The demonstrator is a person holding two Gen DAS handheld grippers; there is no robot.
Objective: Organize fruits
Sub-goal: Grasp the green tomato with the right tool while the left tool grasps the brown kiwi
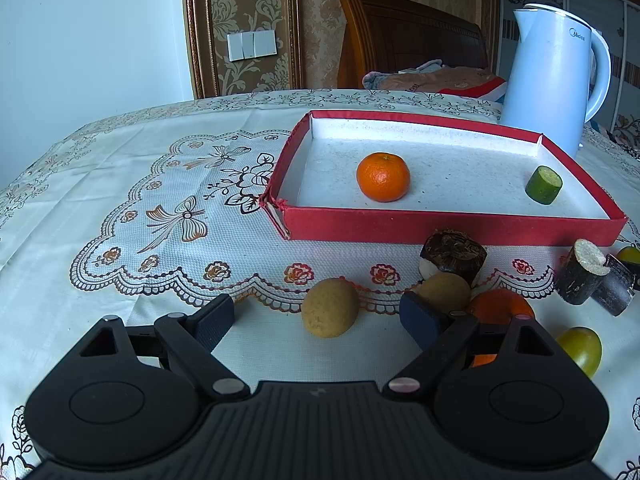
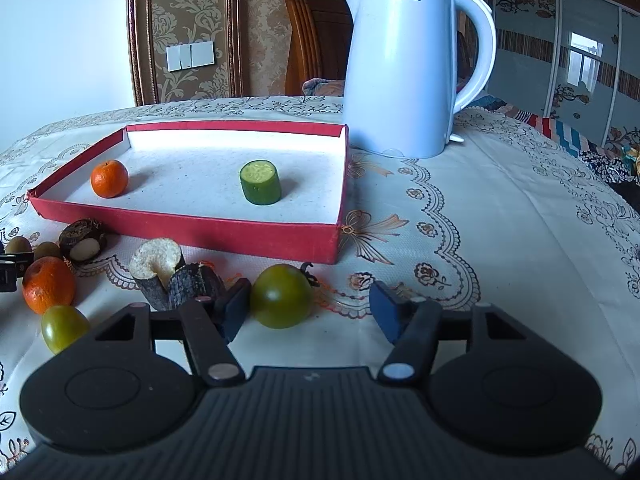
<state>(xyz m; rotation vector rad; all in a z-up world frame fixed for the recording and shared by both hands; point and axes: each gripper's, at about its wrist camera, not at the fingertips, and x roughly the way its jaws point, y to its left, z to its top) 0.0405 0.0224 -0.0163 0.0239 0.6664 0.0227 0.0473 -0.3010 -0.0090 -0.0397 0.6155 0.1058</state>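
Both grippers sit low over the table with their jaws spread wide and nothing held. Over on the left gripper (image 1: 316, 318), a tan, round fruit (image 1: 330, 307) lies on the tablecloth (image 1: 120, 200) right between the two dark blue pads, touching neither as far as I can see. A second tan fruit (image 1: 444, 290) sits just behind the right-hand pad, with an orange (image 1: 500, 306) tucked beside it and a dark brown chunk (image 1: 454, 255) with a white cut face just beyond. Now the right gripper (image 2: 310, 312): a green tomato (image 2: 281, 296) rests between its fingers, close against the left pad and well apart from the right one. Off to its left lie two dark cane-like pieces (image 2: 168, 276), the same orange (image 2: 48, 285) and a smaller green tomato (image 2: 64, 328). Behind all this, the red tray (image 2: 192, 232) with its white lining already holds a small orange (image 2: 109, 179) near its left side and a cut cucumber piece (image 2: 260, 182) standing on end toward the right, the two well apart. A pale blue kettle (image 2: 400, 64) stands just beyond the tray's far right corner.
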